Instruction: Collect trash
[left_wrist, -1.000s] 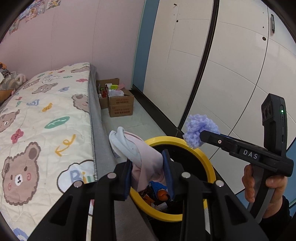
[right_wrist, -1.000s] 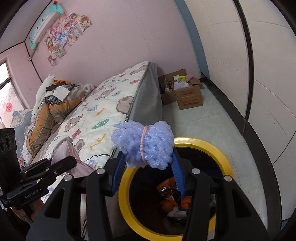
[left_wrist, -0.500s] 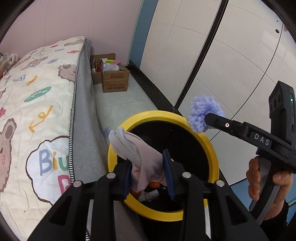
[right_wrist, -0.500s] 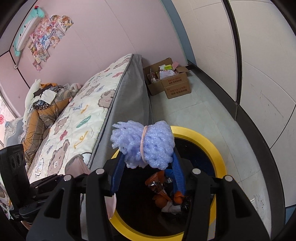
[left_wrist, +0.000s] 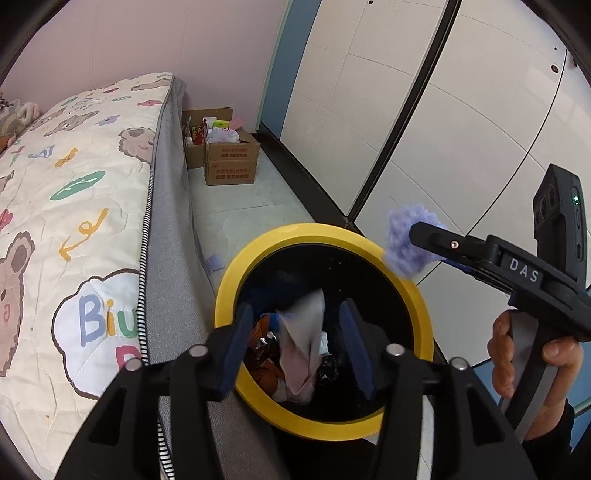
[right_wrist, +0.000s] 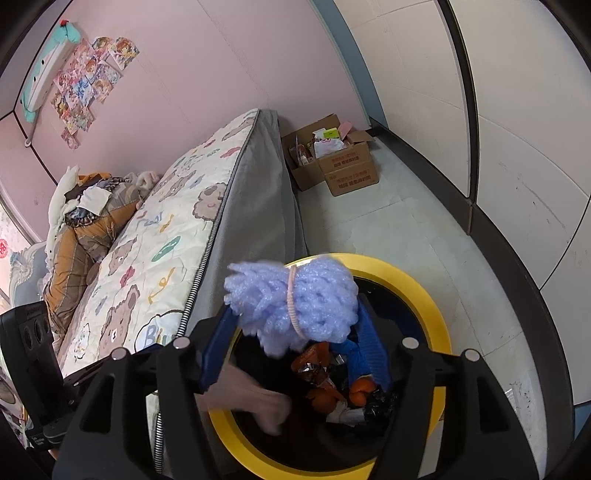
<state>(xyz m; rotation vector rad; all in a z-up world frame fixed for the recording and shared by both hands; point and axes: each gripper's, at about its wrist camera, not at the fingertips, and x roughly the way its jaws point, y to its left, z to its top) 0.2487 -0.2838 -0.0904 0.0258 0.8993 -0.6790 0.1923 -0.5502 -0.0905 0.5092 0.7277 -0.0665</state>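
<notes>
A black bin with a yellow rim (left_wrist: 325, 230) stands on the floor beside the bed. My left gripper (left_wrist: 295, 314) hangs over it with its jaws opening. A pink cloth (left_wrist: 303, 347), blurred, drops between the fingers into the bin, with neither pad touching it. In the right wrist view the same cloth (right_wrist: 251, 398) is a blur inside the yellow rim (right_wrist: 424, 295). My right gripper (right_wrist: 295, 325) is also over the bin, jaws opening. A purple foam net bundle (right_wrist: 295, 295) tied with a pink band sits between the spreading pads, its lower edge blurred.
The bear-print mattress (left_wrist: 74, 221) runs along the left, right against the bin. Open cardboard boxes (left_wrist: 229, 162) sit on the floor at the far wall. White wardrobe doors (left_wrist: 443, 110) line the right. Orange wrappers (right_wrist: 325, 369) lie in the bin. A small purple scrap (left_wrist: 214, 262) lies by the mattress.
Both grippers sank over the bin and their jaws spread. The left one let go of the pink cloth, which is falling in. The purple bundle has come loose between the right pads.
</notes>
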